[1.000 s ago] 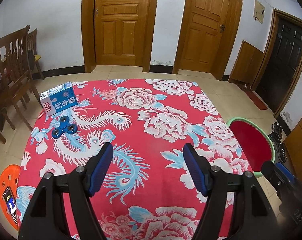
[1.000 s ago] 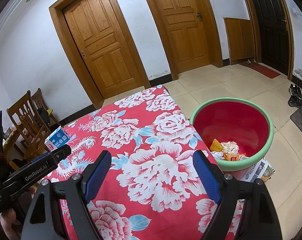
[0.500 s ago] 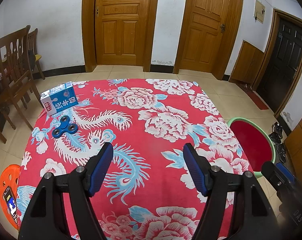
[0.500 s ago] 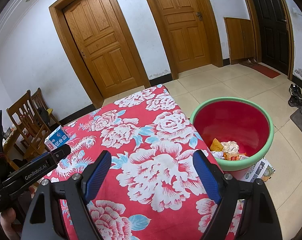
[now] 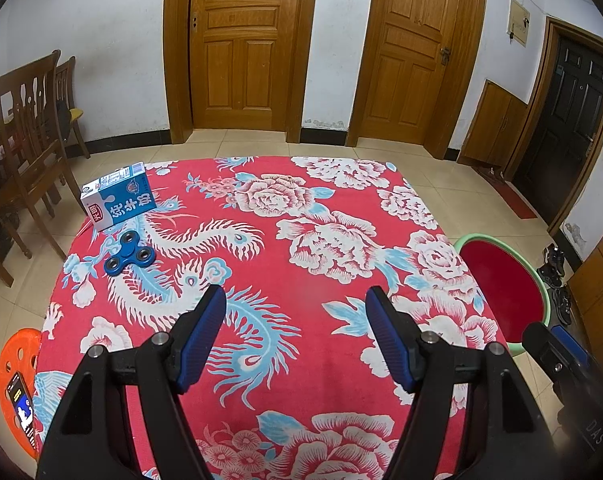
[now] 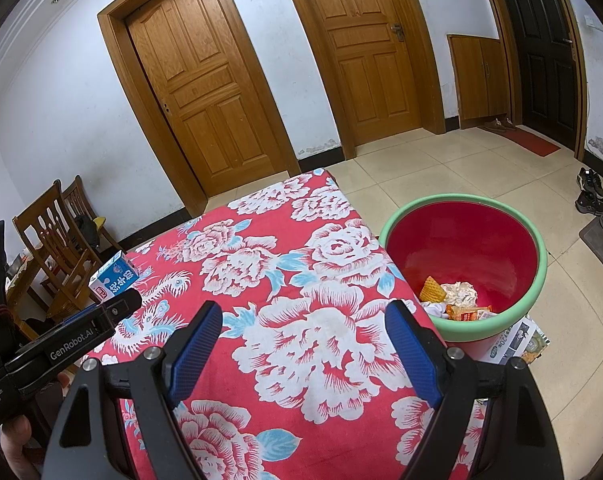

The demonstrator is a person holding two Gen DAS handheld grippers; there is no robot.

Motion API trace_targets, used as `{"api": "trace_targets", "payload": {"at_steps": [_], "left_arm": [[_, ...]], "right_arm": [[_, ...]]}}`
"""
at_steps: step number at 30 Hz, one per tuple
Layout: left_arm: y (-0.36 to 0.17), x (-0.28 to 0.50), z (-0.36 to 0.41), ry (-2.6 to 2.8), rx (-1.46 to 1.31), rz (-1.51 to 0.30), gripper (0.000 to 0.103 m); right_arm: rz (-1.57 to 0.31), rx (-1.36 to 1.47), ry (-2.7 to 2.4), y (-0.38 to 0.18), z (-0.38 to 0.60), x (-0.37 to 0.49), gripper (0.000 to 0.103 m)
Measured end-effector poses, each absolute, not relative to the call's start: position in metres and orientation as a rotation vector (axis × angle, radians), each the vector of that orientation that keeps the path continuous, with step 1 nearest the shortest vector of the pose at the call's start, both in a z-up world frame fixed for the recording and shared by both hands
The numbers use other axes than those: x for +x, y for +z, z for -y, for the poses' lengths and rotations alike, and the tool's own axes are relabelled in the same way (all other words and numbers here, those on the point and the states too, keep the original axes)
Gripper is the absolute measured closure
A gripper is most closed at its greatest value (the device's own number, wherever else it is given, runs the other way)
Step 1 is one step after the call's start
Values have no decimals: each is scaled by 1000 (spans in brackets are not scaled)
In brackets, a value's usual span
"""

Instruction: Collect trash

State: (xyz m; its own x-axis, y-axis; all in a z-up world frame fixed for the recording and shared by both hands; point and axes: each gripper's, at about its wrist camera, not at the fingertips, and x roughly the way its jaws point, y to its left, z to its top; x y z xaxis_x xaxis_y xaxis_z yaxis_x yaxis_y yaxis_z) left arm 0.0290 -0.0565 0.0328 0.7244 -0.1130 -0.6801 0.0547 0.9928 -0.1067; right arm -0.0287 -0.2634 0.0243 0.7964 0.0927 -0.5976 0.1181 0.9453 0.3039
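**Ana:** On the far left corner of the table [image 5: 309, 360], what has changed over the last second?

**Ben:** Nothing that I can find. The blue milk carton [image 5: 119, 200] lies where it lay a second ago, close to the cloth's left edge, and the blue fidget spinner [image 5: 130, 258] is just nearer than it, apart from it. Neither has shifted.

**Ana:** And the grippers?

**Ben:** The left gripper [image 5: 295, 306] hangs over the near middle of the flowered cloth, jaws spread wide, nothing between them, exactly as before. The right gripper [image 6: 303, 322] is the same: jaws wide apart, empty, held over the near right part of the cloth.

**Ana:** So where does the trash go?

**Ben:** Into the red basin [image 6: 539, 264] with the green rim, on the floor just past the table's right edge. It already holds some crumpled paper and wrappers [image 6: 459, 300].

**Ana:** What does the stillness mean for the job?

**Ben:** A pause between pickups, I'd judge. The carton looks like the remaining trash, well apart from both grippers, so a reach to the far left is likely next.
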Motion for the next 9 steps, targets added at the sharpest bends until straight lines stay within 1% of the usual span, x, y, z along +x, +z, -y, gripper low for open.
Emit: {"api": "trace_targets", "payload": {"at_steps": [9], "left_arm": [[32,29,55,-91,-82,-759,31]], "right_arm": [[-654,337,-14,24,263,-28,18]]}}
